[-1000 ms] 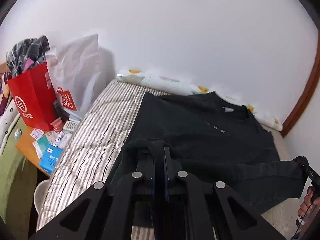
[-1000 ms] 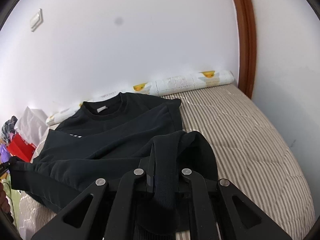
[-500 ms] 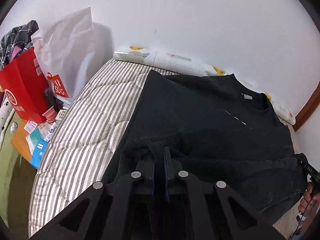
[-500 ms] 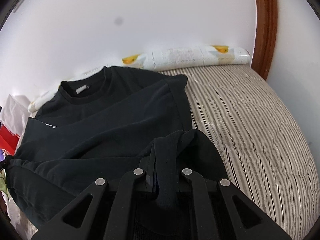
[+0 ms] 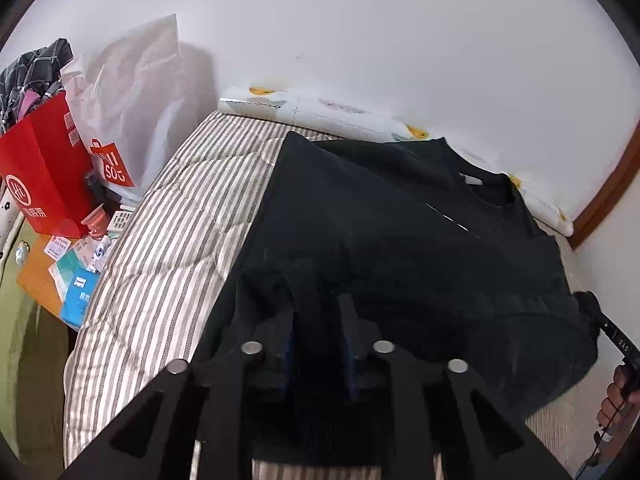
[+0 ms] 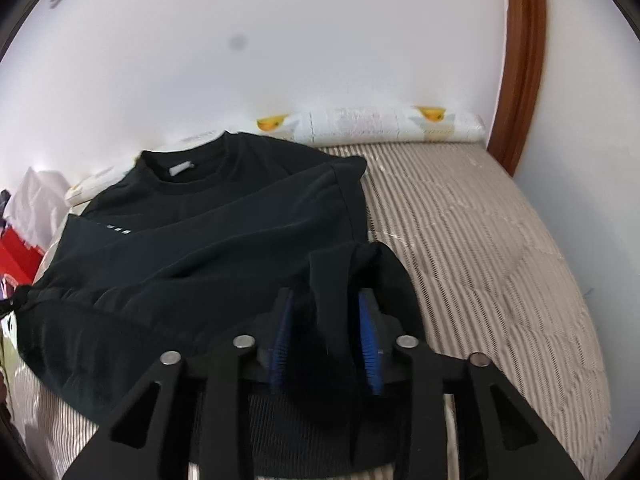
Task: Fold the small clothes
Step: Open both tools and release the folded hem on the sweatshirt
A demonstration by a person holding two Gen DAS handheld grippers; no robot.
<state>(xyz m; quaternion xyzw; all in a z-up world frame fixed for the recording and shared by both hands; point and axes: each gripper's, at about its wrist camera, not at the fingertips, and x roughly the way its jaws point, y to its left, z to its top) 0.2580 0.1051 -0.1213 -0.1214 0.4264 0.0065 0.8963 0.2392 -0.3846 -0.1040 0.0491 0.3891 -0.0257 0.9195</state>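
A black sweatshirt [image 5: 400, 232] lies on the striped bed [image 5: 168, 256], its collar toward the wall and its bottom hem folded up over the body. It also shows in the right wrist view [image 6: 208, 232]. My left gripper [image 5: 318, 312] stands open at the hem's left corner, with a ridge of cloth loose between its blue pads. My right gripper [image 6: 330, 308] stands open at the hem's right corner, a fold of cloth standing between its pads [image 6: 368, 336]. The right gripper's tip shows at the far right of the left wrist view [image 5: 588, 304].
The striped bed [image 6: 480, 240] runs to a white wall, with a rolled duck-print pad [image 6: 380, 124] along it. A red paper bag [image 5: 44, 172], a white plastic bag [image 5: 132, 108] and small boxes on a wooden stand [image 5: 36, 276] sit left. A brown door frame [image 6: 520, 60] stands right.
Both grippers carried the hem up toward the collar and lowered it onto the body. Both jaws, shut on the hem before, have opened; the cloth lies loose between them.
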